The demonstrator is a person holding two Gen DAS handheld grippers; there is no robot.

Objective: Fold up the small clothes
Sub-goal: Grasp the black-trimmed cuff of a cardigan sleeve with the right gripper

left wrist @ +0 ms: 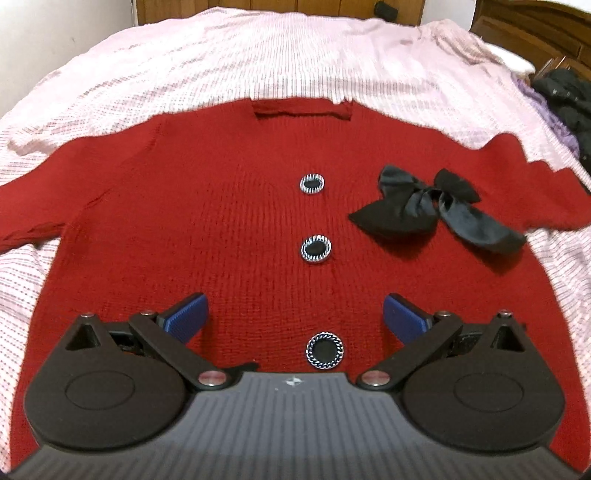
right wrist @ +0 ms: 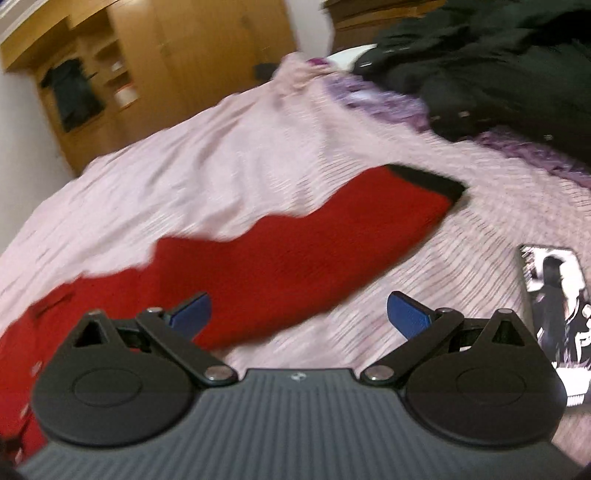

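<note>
Bed with pale pink textured bedspread (left wrist: 258,55); light wooden wardrobe with open shelves (right wrist: 122,74); white wall (right wrist: 22,122); dark wooden headboard (left wrist: 535,26).

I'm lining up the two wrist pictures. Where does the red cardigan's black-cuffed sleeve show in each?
Left wrist: only the sleeve start shows at the right edge; its cuff is cut off.
Right wrist: sleeve runs across the centre, black cuff upper right.
Shared landmark: the pink bedspread.

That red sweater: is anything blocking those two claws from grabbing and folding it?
Nothing visible blocks either one. The left gripper hovers open above the red sweater; the right gripper is open near its sleeve.
</note>
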